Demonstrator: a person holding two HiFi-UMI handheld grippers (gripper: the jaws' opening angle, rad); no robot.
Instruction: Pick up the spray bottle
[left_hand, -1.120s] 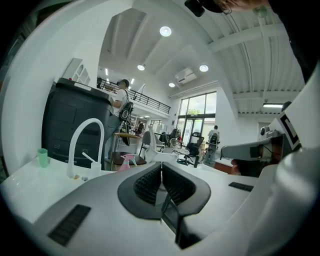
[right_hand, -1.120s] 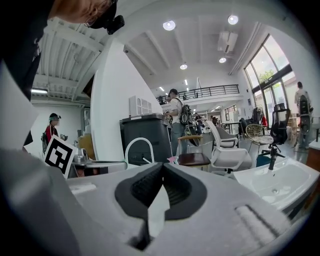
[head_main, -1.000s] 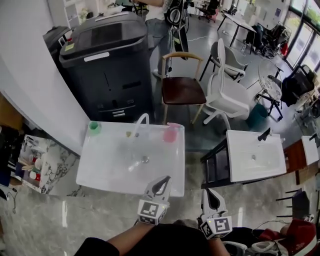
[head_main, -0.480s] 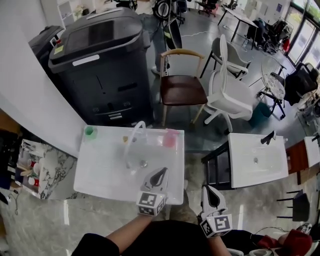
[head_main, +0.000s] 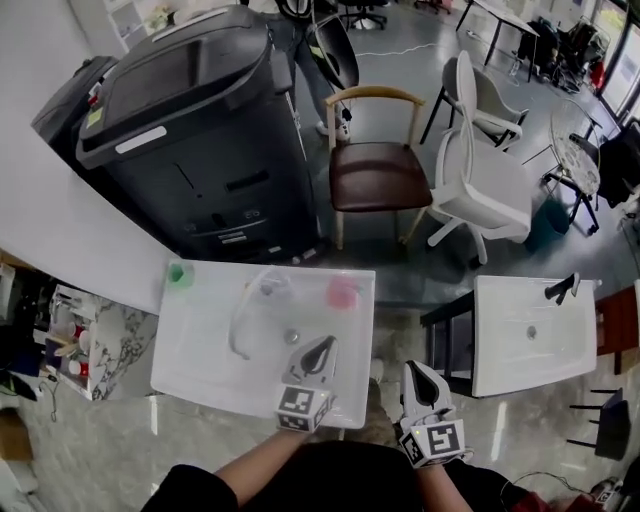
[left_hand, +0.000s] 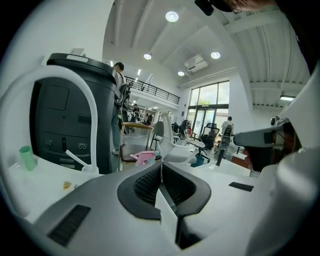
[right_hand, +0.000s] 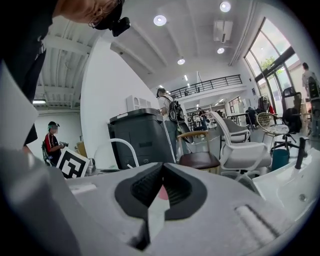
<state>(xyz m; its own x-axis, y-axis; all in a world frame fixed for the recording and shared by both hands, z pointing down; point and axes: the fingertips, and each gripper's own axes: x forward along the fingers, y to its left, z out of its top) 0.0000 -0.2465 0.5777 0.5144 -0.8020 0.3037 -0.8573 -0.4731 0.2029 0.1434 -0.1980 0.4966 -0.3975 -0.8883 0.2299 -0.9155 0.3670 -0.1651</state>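
**Tongs, count: 2.**
- Left tongs (head_main: 322, 350): the jaws are together, with nothing between them. They sit over the near edge of the white tabletop (head_main: 200, 360).
- Right tongs (head_main: 420, 373): the jaws are together, with nothing gripped. A pink patch shows beyond their tips in the right gripper view. They hang over the floor, just off the tabletop's near right corner.
- Each carries one marker cube, two in all: left (head_main: 303, 408), right (head_main: 433, 443).

**Task item, count: 1.**
- The spray bottle (head_main: 342, 292) is pink. It stands at the far right corner of the white tabletop, well apart from both tongs and untouched.
- In the left gripper view the spray bottle (left_hand: 144, 157) shows just above the closed jaw tips (left_hand: 161, 166).

**Other items on the white tabletop.**
- One green cup (head_main: 180, 273) stands at the far left corner.
- One arched white faucet (head_main: 240, 320) stands between the cup and the bottle.
- One small yellow item (left_hand: 67, 185) lies near the faucet base. What it is cannot be told.

**Surroundings.**
- One second white tabletop (head_main: 515, 350) is to the right, with one black faucet (head_main: 563, 288).
- One large black bin (head_main: 190, 130) stands beyond the white tabletop.
- One wooden-framed chair (head_main: 375, 172) with a dark seat stands just beside one white chair (head_main: 478, 195).
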